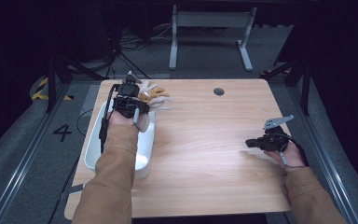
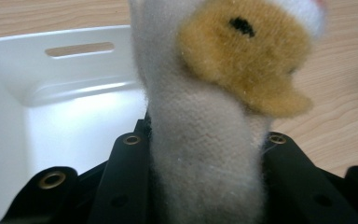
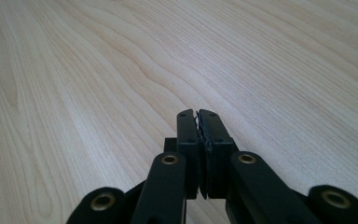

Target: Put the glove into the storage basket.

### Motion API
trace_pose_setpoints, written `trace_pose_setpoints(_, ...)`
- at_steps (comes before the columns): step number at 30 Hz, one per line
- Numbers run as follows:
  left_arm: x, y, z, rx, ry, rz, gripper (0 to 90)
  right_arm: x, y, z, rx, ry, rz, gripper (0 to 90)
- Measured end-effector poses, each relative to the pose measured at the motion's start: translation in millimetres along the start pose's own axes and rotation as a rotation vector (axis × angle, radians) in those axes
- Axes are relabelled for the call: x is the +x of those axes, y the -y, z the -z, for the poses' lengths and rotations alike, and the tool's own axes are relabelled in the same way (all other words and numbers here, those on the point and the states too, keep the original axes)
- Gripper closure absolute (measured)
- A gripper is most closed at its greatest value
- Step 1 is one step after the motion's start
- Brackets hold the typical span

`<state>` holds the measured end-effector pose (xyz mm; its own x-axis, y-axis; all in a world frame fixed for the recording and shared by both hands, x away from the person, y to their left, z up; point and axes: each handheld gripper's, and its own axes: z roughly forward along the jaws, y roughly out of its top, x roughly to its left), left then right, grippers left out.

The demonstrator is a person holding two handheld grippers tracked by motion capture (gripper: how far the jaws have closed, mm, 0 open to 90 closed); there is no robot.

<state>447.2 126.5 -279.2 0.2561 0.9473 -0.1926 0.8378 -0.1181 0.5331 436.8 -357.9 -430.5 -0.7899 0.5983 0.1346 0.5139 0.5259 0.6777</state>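
A plush toy [image 1: 153, 94] with grey-white limbs and a tan face hangs in my left gripper [image 1: 135, 100] at the table's far left, over the far end of a white bin [image 1: 93, 147]. In the left gripper view the toy's grey body [image 2: 205, 154] is clamped between the two black jaws, its tan face [image 2: 242, 56] above them, with the white bin [image 2: 51, 93] behind to the left. My right gripper [image 1: 254, 142] rests low over the table at the right, pointing left. Its jaws [image 3: 199, 133] are pressed together with nothing between them.
The wooden table [image 1: 205, 154] has a small round grommet [image 1: 219, 91] near its far edge. The bin looks bare inside where it shows. Beyond the table stand a white desk frame [image 1: 209, 28] and cables on the grey floor.
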Motion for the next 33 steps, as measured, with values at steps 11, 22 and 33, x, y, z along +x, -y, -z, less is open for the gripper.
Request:
trace_pose_setpoints(11, 20.1, 11.6, -10.2, 0.013, -0.083, 0.053, 67.9, -0.4, 2.1, 0.9, -0.003, 0.004, -0.009, 86.7)
trace_pose_setpoints(22, 48.4, 25.4, -15.9, 0.004, -0.118, 0.126, 67.8, -1.5, 2.8, 1.4, -0.006, 0.002, -0.014, 86.3)
trace_pose_setpoints(33, 51.5, 31.2, -15.8, -0.006, -0.089, 0.155, 67.5, -3.7, 4.7, 3.4, -0.012, 0.002, -0.022, 85.8)
